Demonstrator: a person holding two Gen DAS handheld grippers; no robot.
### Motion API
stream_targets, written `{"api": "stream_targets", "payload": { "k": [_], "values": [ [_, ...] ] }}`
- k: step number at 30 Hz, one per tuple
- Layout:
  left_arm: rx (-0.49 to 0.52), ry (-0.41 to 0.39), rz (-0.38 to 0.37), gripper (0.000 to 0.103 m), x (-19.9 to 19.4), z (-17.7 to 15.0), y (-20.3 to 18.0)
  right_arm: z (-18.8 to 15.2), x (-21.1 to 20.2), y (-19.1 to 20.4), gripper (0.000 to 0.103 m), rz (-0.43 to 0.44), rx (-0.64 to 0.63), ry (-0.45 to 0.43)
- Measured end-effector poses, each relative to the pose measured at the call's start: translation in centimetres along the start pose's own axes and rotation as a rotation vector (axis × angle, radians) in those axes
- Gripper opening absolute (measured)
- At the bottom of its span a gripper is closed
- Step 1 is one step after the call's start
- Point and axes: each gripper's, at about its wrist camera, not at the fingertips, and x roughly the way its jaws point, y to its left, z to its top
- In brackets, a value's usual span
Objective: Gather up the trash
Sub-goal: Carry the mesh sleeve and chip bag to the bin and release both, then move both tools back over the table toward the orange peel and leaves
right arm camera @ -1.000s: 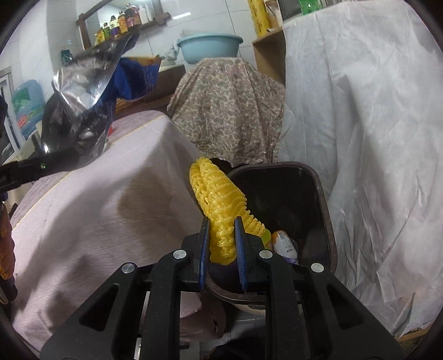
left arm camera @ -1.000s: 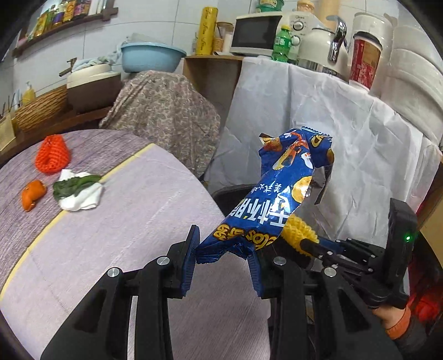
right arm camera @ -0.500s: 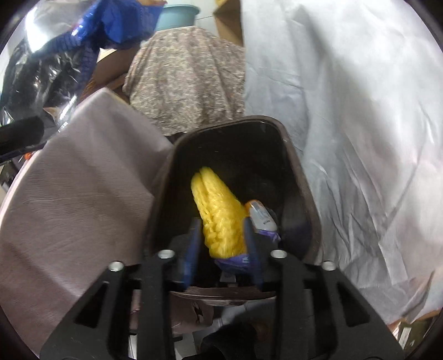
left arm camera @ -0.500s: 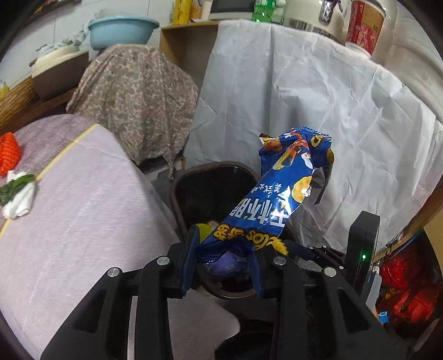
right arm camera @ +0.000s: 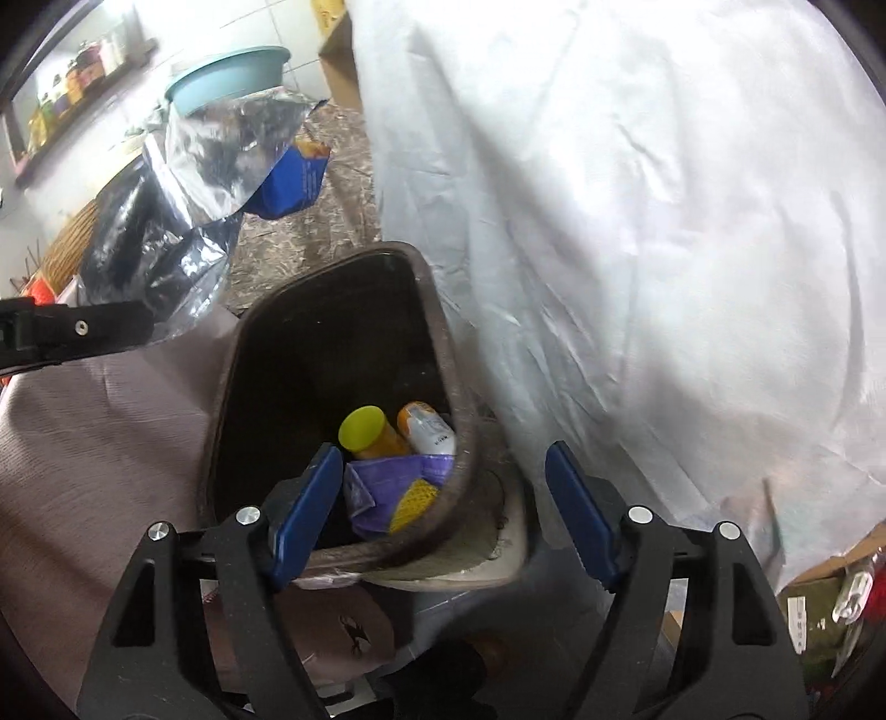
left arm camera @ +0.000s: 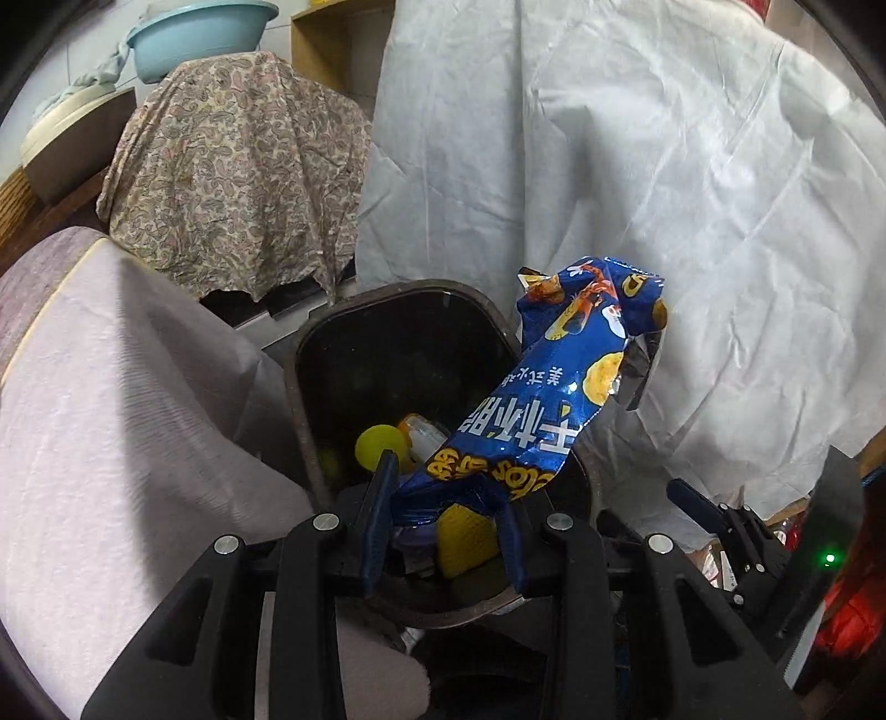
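My left gripper (left arm camera: 443, 493) is shut on the lower end of a blue snack bag (left arm camera: 559, 399) and holds it over the near rim of a dark brown trash bin (left arm camera: 310, 354). The bag's silver inside (right arm camera: 221, 149) shows at the upper left of the right wrist view. My right gripper (right arm camera: 443, 498) is open and empty above the bin's near right rim (right arm camera: 443, 354). The yellow foam net (right arm camera: 412, 495) lies inside the bin on purple wrapping, also seen in the left wrist view (left arm camera: 465, 531). A yellow-capped bottle (right arm camera: 362, 429) lies in the bin too.
The table with a pale purple cloth (left arm camera: 111, 421) is left of the bin. A white sheet (left arm camera: 609, 166) hangs over furniture right behind it. A paisley cloth (left arm camera: 238, 166) covers something at the back, with a blue basin (left arm camera: 199, 39) above.
My right gripper opened and dropped the yellow foam net into the bin. My left gripper carried the snack bag from over the table to above the bin.
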Motion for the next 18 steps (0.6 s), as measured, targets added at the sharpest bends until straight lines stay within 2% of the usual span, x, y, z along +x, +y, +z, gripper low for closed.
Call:
{"api": "stream_targets", "payload": {
  "k": [6,8,10,11,12,18],
  "values": [
    [-0.004,0.039,0.025,0.037,1.9,0.0,-0.1,-0.3,0.5,-1.0,0.076,-0.015,0.019,0.008],
    [-0.009,0.062,0.036,0.044,2.6,-0.1,0.2,-0.3,0.6,-1.1,0.076,-0.019,0.021,0.008],
    [-0.029,0.065,0.049,0.062,2.9,0.0,0.5,-0.4,0.3,-1.0,0.076,-0.023,0.014,0.002],
    [-0.042,0.056,0.045,0.065,2.8,-0.1,0.8,-0.3,0.2,-1.0,0.076,-0.026,0.011,-0.005],
    [-0.044,0.037,0.002,0.068,2.7,-0.1,0.9,-0.3,0.1,-1.0,0.076,-0.027,0.009,-0.009],
    [-0.073,-0.008,-0.038,0.071,0.6,0.0,1.6,-0.2,-0.7,-0.7,0.076,-0.007,0.003,-0.035]
  ]
}}
